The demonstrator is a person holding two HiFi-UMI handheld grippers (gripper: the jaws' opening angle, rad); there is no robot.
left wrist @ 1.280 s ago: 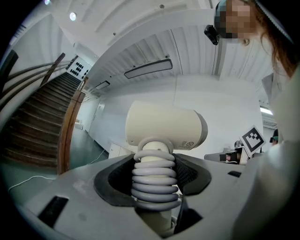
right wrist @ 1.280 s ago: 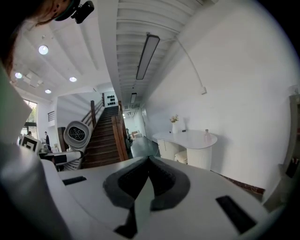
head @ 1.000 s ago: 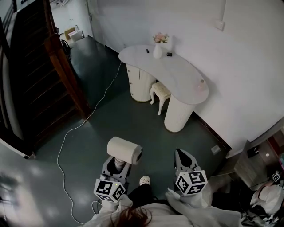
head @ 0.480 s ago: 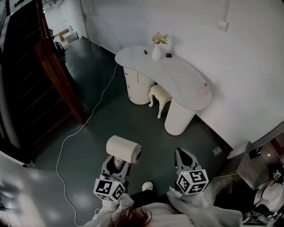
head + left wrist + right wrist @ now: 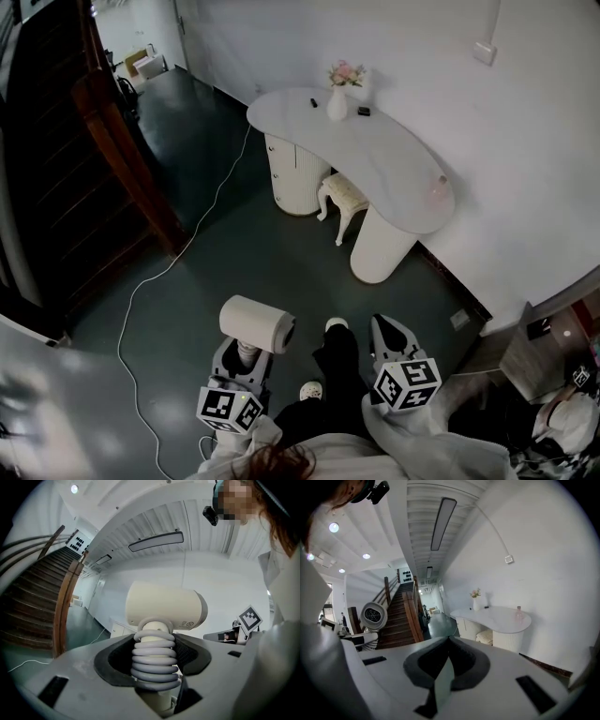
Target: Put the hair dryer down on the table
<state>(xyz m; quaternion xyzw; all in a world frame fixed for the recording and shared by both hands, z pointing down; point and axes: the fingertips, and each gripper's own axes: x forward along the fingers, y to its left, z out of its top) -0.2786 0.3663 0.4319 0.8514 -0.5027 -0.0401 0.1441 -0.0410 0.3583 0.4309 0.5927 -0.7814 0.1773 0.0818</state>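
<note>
**Head view.** The hair dryer (image 5: 257,323) is off the table (image 5: 394,164), carried over the dark floor in the left gripper (image 5: 246,352). The table stands well apart, against the wall. Its near edge and rounded right end are bare; a vase (image 5: 337,104) and small items sit by the far edge. Likely risk: a release short of the near edge would drop the hair dryer onto the floor. A white cable (image 5: 150,281) trails across the floor on the left, and a stool (image 5: 341,194) stands under the table; either could catch a foot on approach. The right gripper (image 5: 388,331) carries nothing.

**Left gripper view.** The jaws clamp the handle, which is wrapped in the dryer's own grey coiled cord (image 5: 153,663). The grip therefore bears on soft coils, so the handle could probably slip or rotate. The body is a cream barrel lying crosswise above the jaws, with print on one end. It is top-heavy, so it may roll when set down.

**Right gripper view.** The jaws are closed together with nothing between them. The barrel's grilled end shows at left.
</note>
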